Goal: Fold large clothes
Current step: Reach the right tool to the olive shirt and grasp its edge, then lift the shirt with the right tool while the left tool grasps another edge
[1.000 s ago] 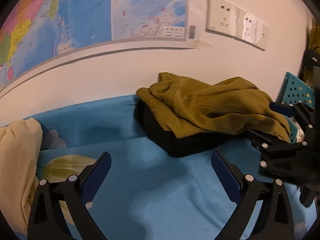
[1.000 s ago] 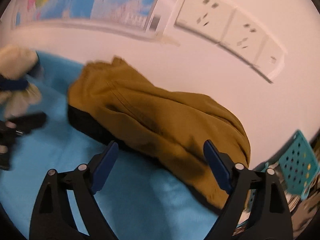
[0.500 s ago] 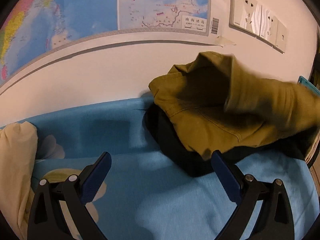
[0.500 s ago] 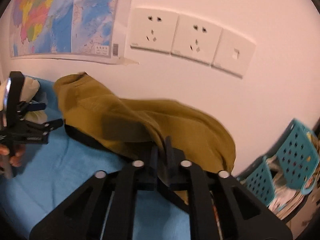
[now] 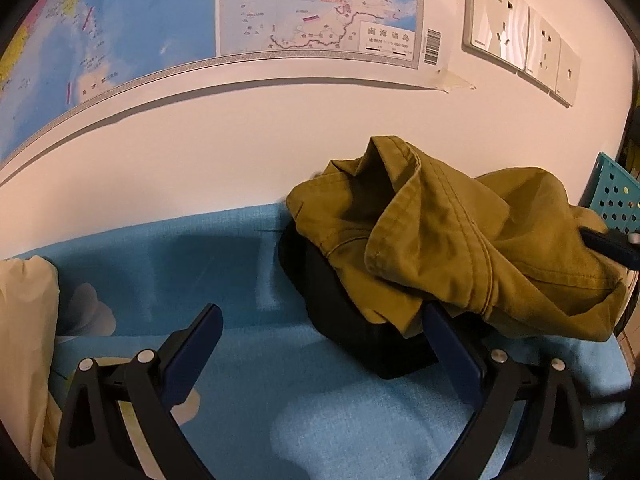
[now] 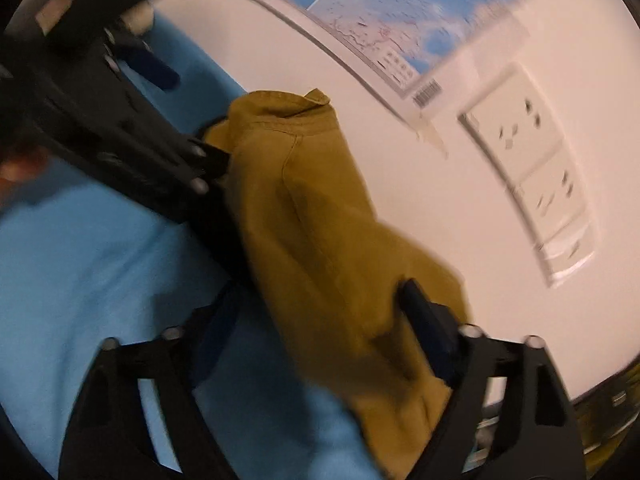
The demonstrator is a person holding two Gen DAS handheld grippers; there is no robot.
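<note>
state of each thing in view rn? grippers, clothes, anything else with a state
left gripper: open, nothing between its jaws, over the blue sheet
right gripper: jaws opening, olive cloth between them
olive garment: crumpled, unfolded, heaped on the black garment
black garment: bunched under the olive one, mostly covered
cream fabric: piled at the sheet's left edge
teal basket: at right edge, contents not visible
wall sockets: nothing plugged in

Two garments lie heaped at the far right of the blue sheet: one olive-green garment on top, one black garment beneath it. One cream cloth sits at the near left. One map hangs on the wall, beside three socket plates. One teal perforated basket shows at far right. Two grippers are in view.
</note>
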